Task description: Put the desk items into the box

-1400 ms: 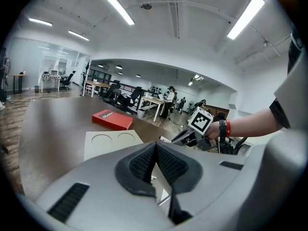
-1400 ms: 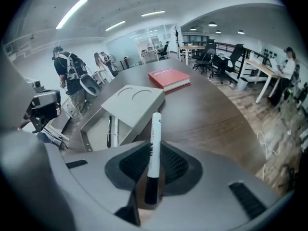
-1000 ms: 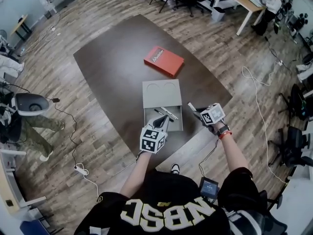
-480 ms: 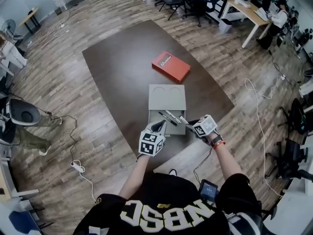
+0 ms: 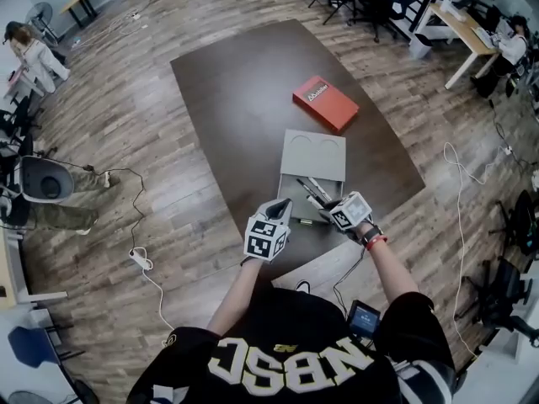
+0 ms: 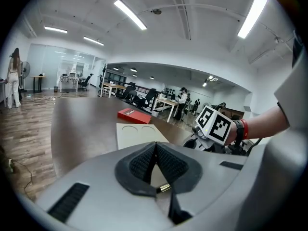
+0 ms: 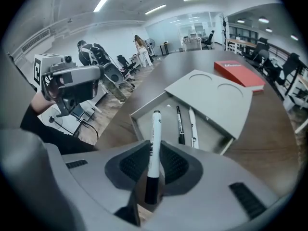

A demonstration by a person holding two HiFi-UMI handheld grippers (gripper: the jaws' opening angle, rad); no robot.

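A white marker (image 7: 155,129) is pinched between the jaws of the right gripper (image 7: 154,150), its tip pointed at the open grey box (image 7: 135,126), while the left gripper's (image 6: 155,150) jaws are pressed together.

shirt (image 5: 295,369) back: "nbsc" in big pale letters
book (image 5: 325,103) cover: white print, too small to read
marker (image 7: 155,134) barrel: dark print, unreadable
cubes (image 5: 267,239): black-and-white square code patterns
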